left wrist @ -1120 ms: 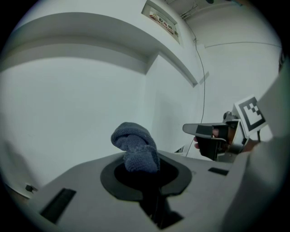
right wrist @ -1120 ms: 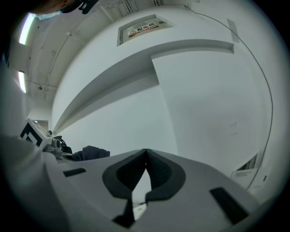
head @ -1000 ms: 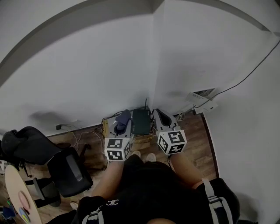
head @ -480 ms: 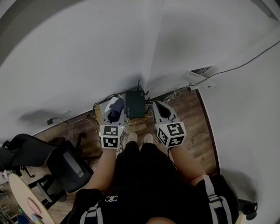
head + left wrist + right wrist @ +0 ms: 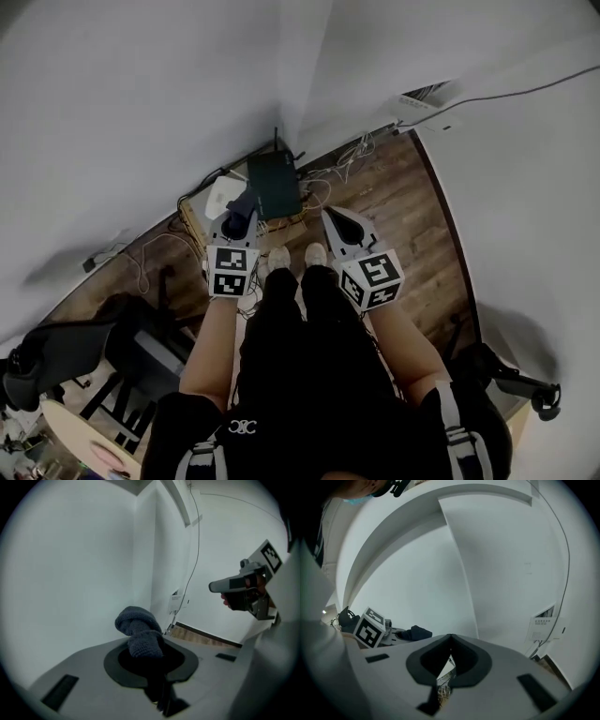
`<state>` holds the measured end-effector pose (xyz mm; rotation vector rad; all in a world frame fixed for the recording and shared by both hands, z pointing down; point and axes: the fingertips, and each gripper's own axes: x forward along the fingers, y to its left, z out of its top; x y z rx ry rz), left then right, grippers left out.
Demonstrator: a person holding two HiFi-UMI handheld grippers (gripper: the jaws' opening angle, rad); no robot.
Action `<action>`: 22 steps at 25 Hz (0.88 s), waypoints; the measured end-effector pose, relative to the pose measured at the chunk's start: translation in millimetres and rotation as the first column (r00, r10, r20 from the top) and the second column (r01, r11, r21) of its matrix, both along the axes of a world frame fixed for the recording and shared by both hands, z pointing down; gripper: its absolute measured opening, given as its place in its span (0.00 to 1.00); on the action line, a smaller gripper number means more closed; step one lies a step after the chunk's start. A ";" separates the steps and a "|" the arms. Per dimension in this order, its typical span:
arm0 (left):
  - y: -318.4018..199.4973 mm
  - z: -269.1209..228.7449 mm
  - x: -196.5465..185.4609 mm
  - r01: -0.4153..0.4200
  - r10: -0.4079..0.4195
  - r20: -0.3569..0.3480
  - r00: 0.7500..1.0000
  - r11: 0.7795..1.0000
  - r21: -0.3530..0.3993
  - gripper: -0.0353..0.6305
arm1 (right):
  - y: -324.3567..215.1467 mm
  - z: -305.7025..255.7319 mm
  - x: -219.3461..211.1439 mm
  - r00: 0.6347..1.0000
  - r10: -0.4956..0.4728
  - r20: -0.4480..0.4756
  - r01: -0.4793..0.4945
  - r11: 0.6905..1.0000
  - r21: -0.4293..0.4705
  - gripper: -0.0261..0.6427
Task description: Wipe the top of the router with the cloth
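The black router (image 5: pixel 274 184) with short antennas lies flat on the floor in the wall corner, seen in the head view. My left gripper (image 5: pixel 236 221) is just left of it, shut on a dark blue knitted cloth (image 5: pixel 139 634) that bulges out past the jaws; the same cloth (image 5: pixel 246 205) shows near the router's left edge. My right gripper (image 5: pixel 336 221) is to the router's right, jaws shut with nothing in them. In the right gripper view the left gripper (image 5: pixel 401 633) and its cloth (image 5: pixel 416 632) show at the left.
White cables (image 5: pixel 339 159) and a wooden box (image 5: pixel 202 208) lie around the router on the brown wood floor (image 5: pixel 412 216). A wall socket box (image 5: pixel 422 97) with a cable is at the right. An office chair (image 5: pixel 103 347) stands at lower left. The person's feet (image 5: pixel 295 257) are just before the router.
The head view has swung down and left, so the router and both grippers now sit lower on the floor view. Both grippers keep their places on either side of the router.
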<state>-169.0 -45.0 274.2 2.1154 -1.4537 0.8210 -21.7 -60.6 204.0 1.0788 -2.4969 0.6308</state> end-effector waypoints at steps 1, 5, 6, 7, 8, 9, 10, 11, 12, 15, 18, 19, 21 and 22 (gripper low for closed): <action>-3.7 10.5 -1.6 -0.016 0.016 0.007 1.000 1.000 -0.005 0.14 | 0.9 7.7 -0.4 1.000 -0.002 0.005 0.002 1.000 -0.013 0.04; -19.8 61.6 -8.9 -0.036 0.037 0.022 0.999 0.998 -0.051 0.14 | 4.2 47.2 -0.3 1.000 -0.024 0.012 0.025 0.998 -0.061 0.04; -22.6 75.9 -9.2 -0.038 0.040 0.021 0.999 0.997 -0.063 0.14 | 6.8 58.4 0.2 0.999 -0.032 0.013 0.032 0.997 -0.072 0.04; -25.6 90.6 -9.2 -0.042 0.044 0.020 0.999 0.996 -0.074 0.14 | 10.1 70.0 0.1 0.999 -0.040 0.016 0.041 0.995 -0.086 0.04; -29.8 105.8 -8.9 -0.047 0.048 0.017 0.999 0.996 -0.082 0.14 | 13.0 82.0 -0.9 0.999 -0.049 0.022 0.051 0.994 -0.100 0.04; -34.8 121.3 -8.3 -0.051 0.052 0.009 0.999 0.995 -0.089 0.14 | 15.5 94.3 -2.6 0.998 -0.060 0.028 0.063 0.991 -0.115 0.04; -39.0 136.9 -7.4 -0.053 0.053 -0.005 0.999 0.994 -0.095 0.14 | 18.6 106.6 -5.1 0.997 -0.072 0.033 0.076 0.989 -0.128 0.04; -41.4 152.4 -7.0 -0.052 0.050 -0.021 0.999 0.993 -0.103 0.14 | 23.1 118.8 -8.2 0.996 -0.084 0.037 0.088 0.986 -0.141 0.04; -42.6 167.6 -7.6 -0.047 0.043 -0.032 0.999 0.993 -0.111 0.14 | 28.1 130.8 -11.4 0.995 -0.094 0.039 0.099 0.983 -0.154 0.04; -50.4 210.4 -11.1 -0.028 0.025 -0.026 0.999 0.992 -0.126 0.14 | 33.8 168.3 -15.1 0.995 -0.099 0.026 0.102 0.979 -0.179 0.04; -58.6 249.3 -18.1 -0.002 0.001 -0.005 1.000 0.990 -0.138 0.14 | 26.5 205.9 -9.4 0.998 -0.060 -0.016 0.055 0.979 -0.198 0.04; -60.8 260.8 -22.0 0.007 -0.007 0.002 1.000 0.989 -0.145 0.14 | 22.4 215.1 -8.1 0.999 -0.048 -0.022 0.043 0.979 -0.201 0.04; -64.0 281.2 -28.1 0.012 -0.009 0.017 1.000 0.987 -0.161 0.14 | 15.3 229.6 -6.5 0.999 -0.036 -0.024 0.031 0.980 -0.197 0.04; -65.6 290.4 -29.9 0.004 0.001 0.030 1.000 0.986 -0.167 0.14 | 12.7 236.2 -6.3 0.999 -0.034 -0.023 0.029 0.980 -0.195 0.04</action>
